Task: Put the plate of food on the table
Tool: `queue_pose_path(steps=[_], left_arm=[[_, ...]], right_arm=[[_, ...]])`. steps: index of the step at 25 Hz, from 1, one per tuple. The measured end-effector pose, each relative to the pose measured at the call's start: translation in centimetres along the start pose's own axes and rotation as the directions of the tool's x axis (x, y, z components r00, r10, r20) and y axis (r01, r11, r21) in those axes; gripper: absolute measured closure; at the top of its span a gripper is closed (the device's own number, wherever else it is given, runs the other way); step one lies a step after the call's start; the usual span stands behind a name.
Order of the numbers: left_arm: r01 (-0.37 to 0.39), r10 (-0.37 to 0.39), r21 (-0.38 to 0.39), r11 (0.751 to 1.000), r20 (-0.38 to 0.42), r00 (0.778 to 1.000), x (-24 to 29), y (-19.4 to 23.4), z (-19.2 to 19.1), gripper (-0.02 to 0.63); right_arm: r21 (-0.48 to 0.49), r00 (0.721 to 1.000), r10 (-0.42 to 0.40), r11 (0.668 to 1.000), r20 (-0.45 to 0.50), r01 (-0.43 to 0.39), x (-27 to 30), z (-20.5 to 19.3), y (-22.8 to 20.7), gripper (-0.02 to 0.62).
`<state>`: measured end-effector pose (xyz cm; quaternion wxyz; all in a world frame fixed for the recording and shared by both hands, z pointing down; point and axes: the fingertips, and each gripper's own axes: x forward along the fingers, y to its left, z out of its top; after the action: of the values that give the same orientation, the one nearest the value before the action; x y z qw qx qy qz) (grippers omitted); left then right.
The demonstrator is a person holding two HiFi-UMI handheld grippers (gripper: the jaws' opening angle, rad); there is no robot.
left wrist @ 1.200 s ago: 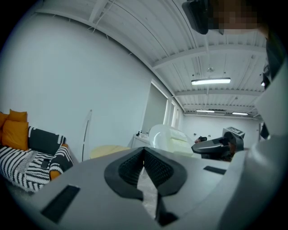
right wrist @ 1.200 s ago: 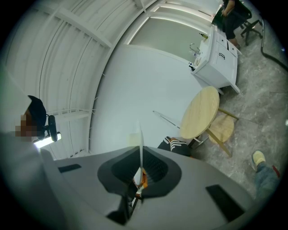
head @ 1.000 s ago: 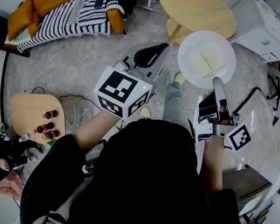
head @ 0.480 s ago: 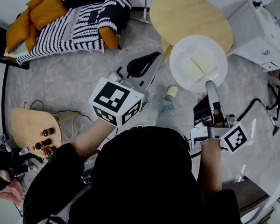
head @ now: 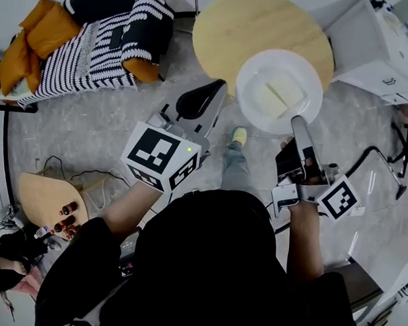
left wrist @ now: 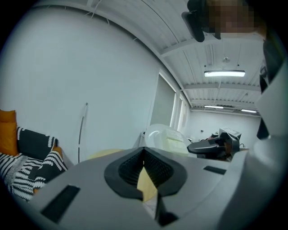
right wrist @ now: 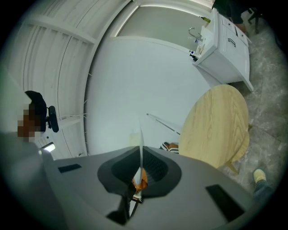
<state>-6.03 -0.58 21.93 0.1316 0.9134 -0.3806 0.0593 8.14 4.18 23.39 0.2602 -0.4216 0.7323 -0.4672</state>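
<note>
My right gripper (head: 298, 123) is shut on the near rim of a white plate (head: 279, 91) that carries a pale yellow slab of food (head: 282, 96). The plate hangs over the near right part of the round wooden table (head: 218, 30). In the right gripper view the plate shows edge-on as a thin white line (right wrist: 141, 134) between the jaws, with the table (right wrist: 216, 130) to the right. My left gripper (head: 211, 91) is left of the plate, with its jaws together and nothing in them. The left gripper view shows its closed pads (left wrist: 144, 152) and the plate (left wrist: 164, 137) beyond them.
A sofa with a striped blanket and orange cushions (head: 81, 36) stands at the far left. A white cabinet (head: 380, 52) is at the far right. A small wooden side table with bottles (head: 48, 198) sits at the left, with cables on the floor beside it.
Both grippers and the plate have moved forward toward the round table. The plate, earlier over the floor beside the table's edge, now overlaps the tabletop.
</note>
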Motion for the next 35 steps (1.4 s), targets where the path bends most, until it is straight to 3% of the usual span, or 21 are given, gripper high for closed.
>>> queue_pose_path(steps=[10, 18, 25, 35], left_arm=[[-0.035, 0.032, -0.039, 0.999, -0.07, 0.997, 11.3, 5.7, 0.4, 0.598], [-0.044, 0.041, -0.03, 0.999, -0.118, 0.992, 12.6, 6.1, -0.2, 0.598], [-0.078, 0.072, -0.031, 0.996, -0.156, 0.985, 17.9, 7.5, 1.0, 0.598], [-0.1, 0.096, -0.018, 0.995, -0.181, 0.979, 20.2, 8.9, 0.3, 0.598]], right_arm=[[0.038, 0.997, -0.037, 0.999, -0.075, 0.04, 7.6, 6.2, -6.7, 0.577], [0.072, 0.996, -0.027, 0.997, -0.09, 0.034, 8.2, 6.7, -7.4, 0.577], [0.12, 0.993, -0.025, 0.992, -0.115, 0.039, 11.0, 10.6, -10.3, 0.577], [0.16, 0.99, -0.005, 0.987, -0.144, 0.028, 12.6, 10.8, -12.9, 0.577]])
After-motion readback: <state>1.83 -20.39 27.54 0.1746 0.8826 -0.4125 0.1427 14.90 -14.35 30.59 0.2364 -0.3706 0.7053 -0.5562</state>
